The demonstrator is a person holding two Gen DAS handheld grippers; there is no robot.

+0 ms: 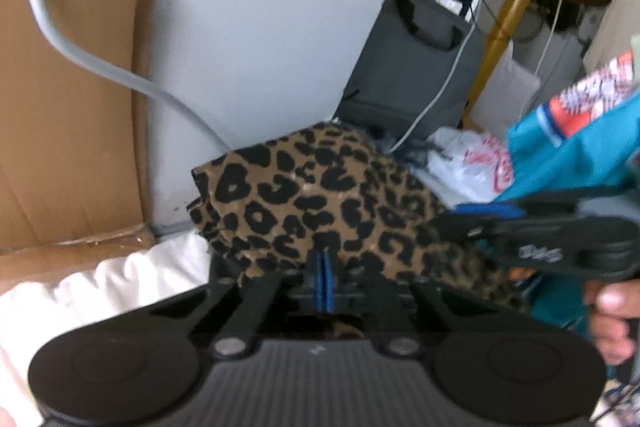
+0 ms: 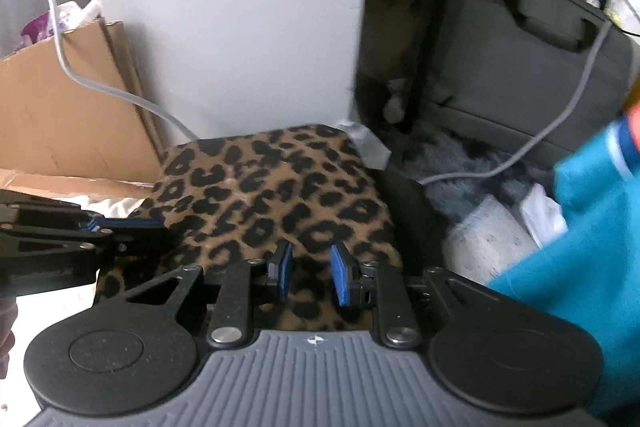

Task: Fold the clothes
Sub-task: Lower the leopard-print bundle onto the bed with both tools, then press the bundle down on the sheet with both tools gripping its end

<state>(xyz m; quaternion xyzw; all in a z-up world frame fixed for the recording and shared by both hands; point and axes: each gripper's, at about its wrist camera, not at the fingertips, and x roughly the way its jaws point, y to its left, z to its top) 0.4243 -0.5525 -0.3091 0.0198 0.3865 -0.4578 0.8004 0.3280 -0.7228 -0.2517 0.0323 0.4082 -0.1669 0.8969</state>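
A leopard-print cloth (image 1: 320, 195) lies folded in a flat stack on the white bedding, in front of a pale panel. My left gripper (image 1: 324, 267) is shut, its blue pads pressed together on the cloth's near edge. In the right wrist view the same cloth (image 2: 272, 187) spreads under my right gripper (image 2: 312, 273), which is open above it, with nothing between its pads. The left gripper (image 2: 156, 227) reaches in from the left at the cloth's edge. The right gripper (image 1: 460, 223) comes in from the right, held by a hand (image 1: 612, 319).
A teal garment with an orange and white print (image 1: 580, 147) hangs at the right, also in the right wrist view (image 2: 592, 235). Cardboard boxes (image 1: 68, 115) stand on the left. Behind are a grey fabric bin (image 1: 412, 67), a grey cable (image 1: 100, 67), plastic bags (image 1: 472, 163) and a gold-legged table (image 1: 508, 11).
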